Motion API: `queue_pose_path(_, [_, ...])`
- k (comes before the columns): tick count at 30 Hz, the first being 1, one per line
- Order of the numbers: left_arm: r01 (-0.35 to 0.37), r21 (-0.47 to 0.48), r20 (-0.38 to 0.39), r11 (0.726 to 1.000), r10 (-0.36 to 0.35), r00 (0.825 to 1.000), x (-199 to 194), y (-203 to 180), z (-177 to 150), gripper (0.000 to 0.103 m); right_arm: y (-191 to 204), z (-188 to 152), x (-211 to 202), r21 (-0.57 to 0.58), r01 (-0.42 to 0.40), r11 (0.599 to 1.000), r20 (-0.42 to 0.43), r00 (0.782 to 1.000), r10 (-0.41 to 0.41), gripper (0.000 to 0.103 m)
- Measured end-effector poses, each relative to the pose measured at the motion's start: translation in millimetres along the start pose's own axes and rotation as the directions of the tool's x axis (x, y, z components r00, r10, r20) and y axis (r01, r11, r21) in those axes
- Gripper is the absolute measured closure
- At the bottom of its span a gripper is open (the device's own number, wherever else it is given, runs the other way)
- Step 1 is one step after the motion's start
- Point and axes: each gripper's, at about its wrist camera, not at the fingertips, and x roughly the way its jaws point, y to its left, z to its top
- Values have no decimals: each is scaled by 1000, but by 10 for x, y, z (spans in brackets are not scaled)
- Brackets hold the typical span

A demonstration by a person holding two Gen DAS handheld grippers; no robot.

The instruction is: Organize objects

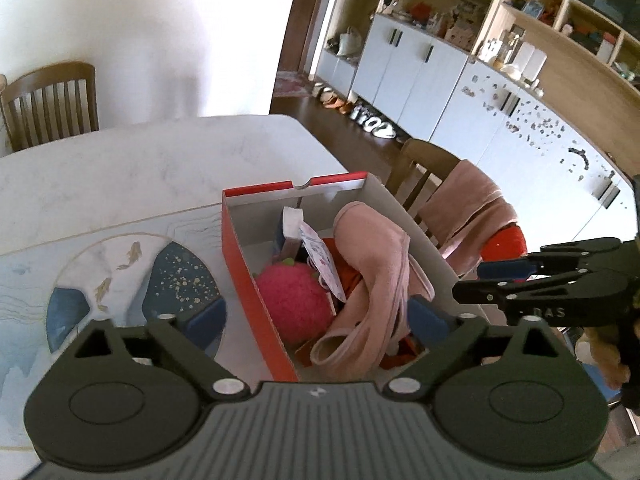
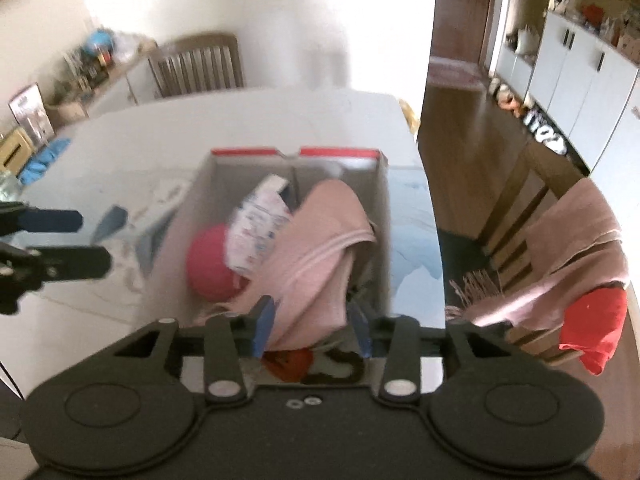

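Note:
A red shoe box point(image 1: 240, 268) stands open on the white table point(image 1: 140, 168). In it lie a pink cloth point(image 1: 372, 248), a fuzzy pink ball point(image 1: 292, 300) and a printed paper packet point(image 1: 320, 252). My left gripper point(image 1: 316, 318) hovers over the box's near end, open wide and holding nothing. My right gripper point(image 2: 312, 326) is open above the box point(image 2: 382, 240); the pink cloth point(image 2: 316, 252) shows between its fingers, and the pads do not press on it. Each gripper also appears in the other view: the right gripper point(image 1: 470, 284) beside the box, the left gripper point(image 2: 90, 242) left of it.
A blue and white table mat point(image 1: 100, 276) with a fish design lies left of the box. Right of the table stands a wooden chair point(image 2: 516, 216) draped with a pink towel point(image 2: 572, 240) and a red garment point(image 2: 596, 320). Another chair point(image 1: 52, 100) is at the far side.

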Motion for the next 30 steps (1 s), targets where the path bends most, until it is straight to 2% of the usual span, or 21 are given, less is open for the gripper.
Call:
queue_pose_path(2, [-1,12,16,1000,1,1000,-77,1,-55,2,76,-50,-102,5,-1,1000,36,999,0,50])
queue_pose_path(11, [16,36,55,999,-18,998,-299,27,-262,0,270,-267,-382,61,-15,998,159,987,5,29])
queue_pose_path(16, [16,72,79,997,-22,997,-384,-21,-356,0,332,-409,-499,89,-12,996,214,977,-7,25])
queue_pose_path(19, [-8,89,100,996,-1,995,-446,-69,-413,0,372,-487,-553,105,3,994,234,972,-27,24])
queue_pose_path(30, [-22,105,109,994,11,994,-514,-150,-556,0,422,-670,-628,146,21,989,231,972,-54,24])
